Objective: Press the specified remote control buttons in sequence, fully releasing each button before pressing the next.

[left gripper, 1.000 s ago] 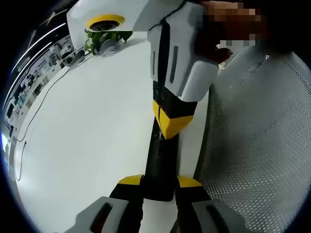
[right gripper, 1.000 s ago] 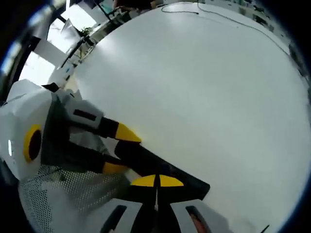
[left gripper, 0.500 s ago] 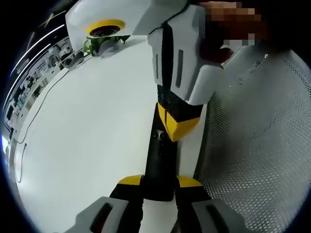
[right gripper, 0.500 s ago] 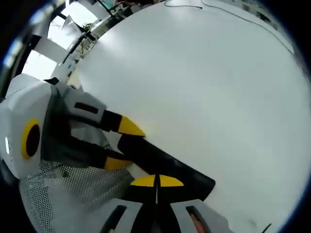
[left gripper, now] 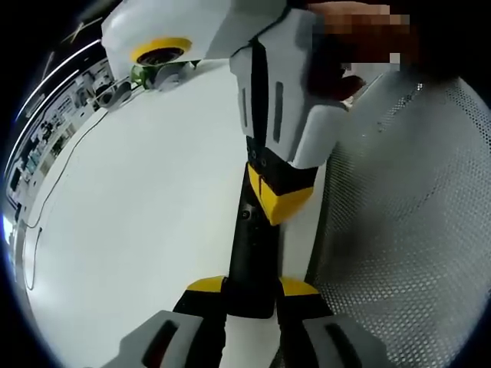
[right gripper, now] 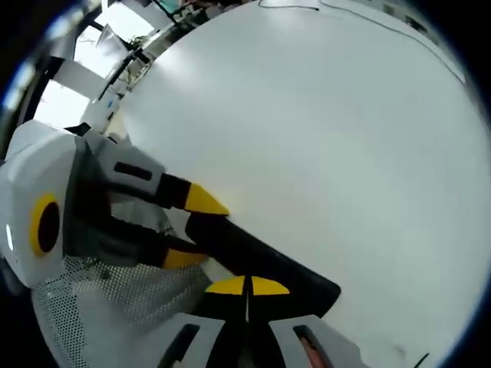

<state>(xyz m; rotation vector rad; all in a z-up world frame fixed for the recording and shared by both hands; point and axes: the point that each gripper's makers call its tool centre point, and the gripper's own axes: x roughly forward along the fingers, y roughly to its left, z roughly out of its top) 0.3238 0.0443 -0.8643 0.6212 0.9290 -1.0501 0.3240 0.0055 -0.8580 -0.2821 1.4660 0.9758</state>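
Note:
A slim black remote control (left gripper: 252, 245) lies lengthwise on the white table (left gripper: 138, 199), along the edge of a perforated mat. My left gripper (left gripper: 253, 287) is shut on its near end, one yellow-tipped jaw on each side. From above, my right gripper (left gripper: 278, 198) comes down with its yellow tips closed together, resting on the remote's top face near some small buttons. In the right gripper view my right gripper (right gripper: 247, 287) is shut over the remote control (right gripper: 265, 257), and my left gripper (right gripper: 193, 230) clamps it from the left.
A white perforated mat (left gripper: 406, 215) covers the table to the right of the remote; the mat (right gripper: 100, 307) is also at lower left in the right gripper view. A thin cable (left gripper: 54, 176) runs along the table's far side. A green plant (left gripper: 146, 73) stands at the back.
My right gripper's closed tips have slid a little along the remote toward my left gripper, then eased back slightly. The left gripper and the remote have held still.

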